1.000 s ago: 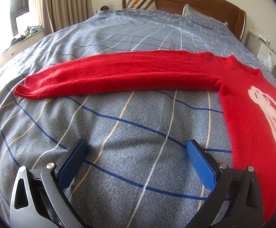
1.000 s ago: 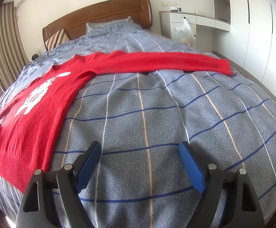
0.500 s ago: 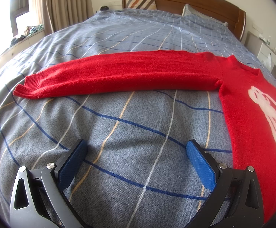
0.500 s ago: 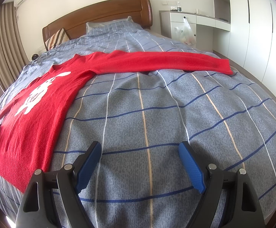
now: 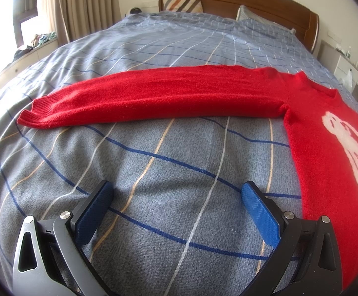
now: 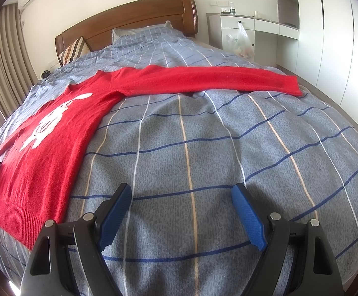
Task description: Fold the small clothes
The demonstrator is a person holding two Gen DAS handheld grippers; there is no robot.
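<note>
Nothing has changed since a second ago. My left gripper (image 5: 176, 194) and my right gripper (image 6: 181, 197) sit in the same spots as before, and both have their blue fingers spread wide apart with nothing between them. They hang just over the bedspread (image 5: 169, 153) at the near end of the bed, not touching the clothes.

The red sweater (image 5: 327, 133) has not moved either. It lies flat on the bed, front side up, with a white animal picture (image 6: 53, 120) on its chest. One sleeve (image 5: 154, 96) stretches straight out to the left in my left view, well ahead of the left gripper. The other sleeve (image 6: 216, 80) stretches straight out to the right in my right view. The sweater's body lies between my two grippers, just beside the left gripper's right finger and just beside the right gripper's left finger. Its bottom edge (image 6: 16, 224) reaches the near edge of the bed.

The bedspread is blue-gray with dark blue, white and tan lines making squares. At the far end stands a brown wooden headboard (image 6: 134, 19) with a striped cushion (image 5: 182, 1) and a pillow (image 6: 139, 30). Tan curtains (image 5: 85, 5) hang by a bright window. On the other side are white cupboards (image 6: 327, 32) and a plastic bag (image 6: 240, 42) hanging on a white desk.
</note>
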